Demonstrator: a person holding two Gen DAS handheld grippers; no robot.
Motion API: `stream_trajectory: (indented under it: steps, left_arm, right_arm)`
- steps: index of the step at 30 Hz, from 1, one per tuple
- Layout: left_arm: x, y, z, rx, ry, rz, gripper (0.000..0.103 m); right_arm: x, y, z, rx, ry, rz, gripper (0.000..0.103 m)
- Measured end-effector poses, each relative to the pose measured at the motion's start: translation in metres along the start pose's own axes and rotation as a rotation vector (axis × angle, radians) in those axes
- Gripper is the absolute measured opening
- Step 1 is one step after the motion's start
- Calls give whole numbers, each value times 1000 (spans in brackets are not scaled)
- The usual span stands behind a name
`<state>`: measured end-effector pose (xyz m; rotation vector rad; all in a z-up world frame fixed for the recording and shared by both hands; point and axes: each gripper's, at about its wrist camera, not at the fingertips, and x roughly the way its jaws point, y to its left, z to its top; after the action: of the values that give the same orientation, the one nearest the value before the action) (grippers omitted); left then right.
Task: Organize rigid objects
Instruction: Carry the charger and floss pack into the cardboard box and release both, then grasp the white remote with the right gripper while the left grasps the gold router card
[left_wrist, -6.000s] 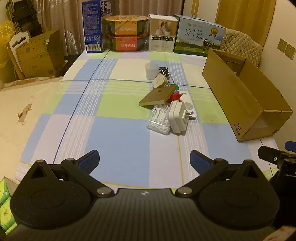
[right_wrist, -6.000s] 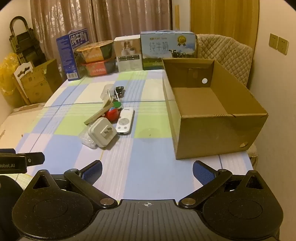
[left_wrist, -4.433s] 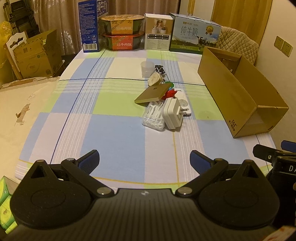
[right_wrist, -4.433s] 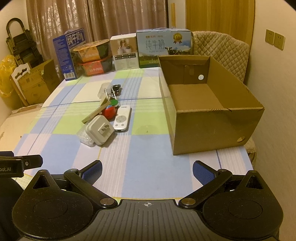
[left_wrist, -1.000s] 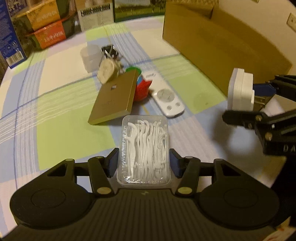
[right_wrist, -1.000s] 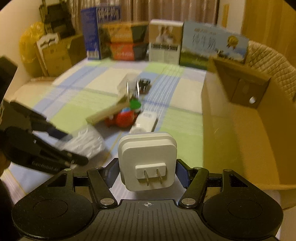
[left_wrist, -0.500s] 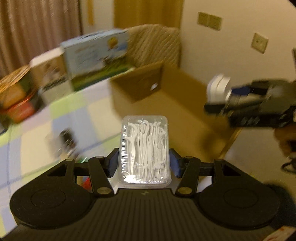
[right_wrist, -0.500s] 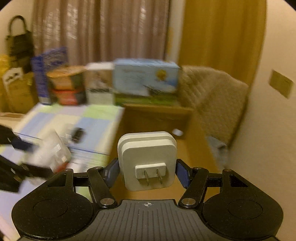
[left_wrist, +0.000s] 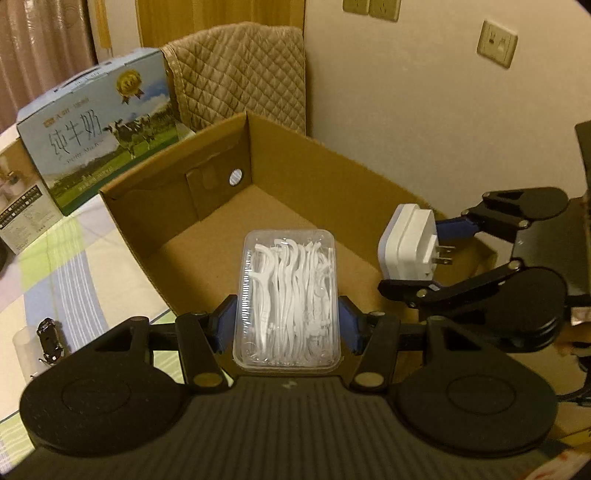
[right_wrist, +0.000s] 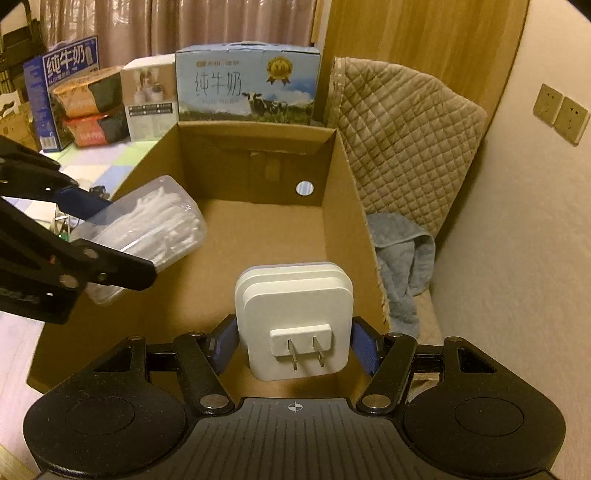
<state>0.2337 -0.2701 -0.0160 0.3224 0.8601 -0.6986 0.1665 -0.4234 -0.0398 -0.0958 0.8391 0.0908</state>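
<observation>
Left hand-held gripper (left_wrist: 287, 325) clenched narrow on clear floss-pick box (left_wrist: 287, 295); right hand-held gripper (right_wrist: 295, 347) grasping white plug adapter (right_wrist: 295, 317). Both hang over open cardboard box (right_wrist: 258, 236).

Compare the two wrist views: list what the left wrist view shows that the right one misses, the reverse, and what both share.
Left wrist view only: a black binder clip on the tablecloth.

Right wrist view only: a grey towel beside the box, stacked noodle bowls and a dark blue carton.

Both: the cardboard box, the floss pick case gripped by the left gripper, and the white charger gripped by the right gripper.
</observation>
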Motion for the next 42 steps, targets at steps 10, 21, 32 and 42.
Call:
stream_trajectory:
  steps: [10,21,32,42]
  left_arm:
    - [-21,13,-2,-28,-70,36,68]
    - [-67,49,-34,-136,-106,93,68]
    - [-118,94,-83,-246,-133,198,73]
    - [-182,143,-163,-370,-115,356,77]
  right_arm:
    - [10,2,-2,-4,25,14,62]
    - [15,14,3,-29,62,-2,62]
    - [-24,22,21,14,-53,5,71]
    - [-83,89,33,13,-170,132,73]
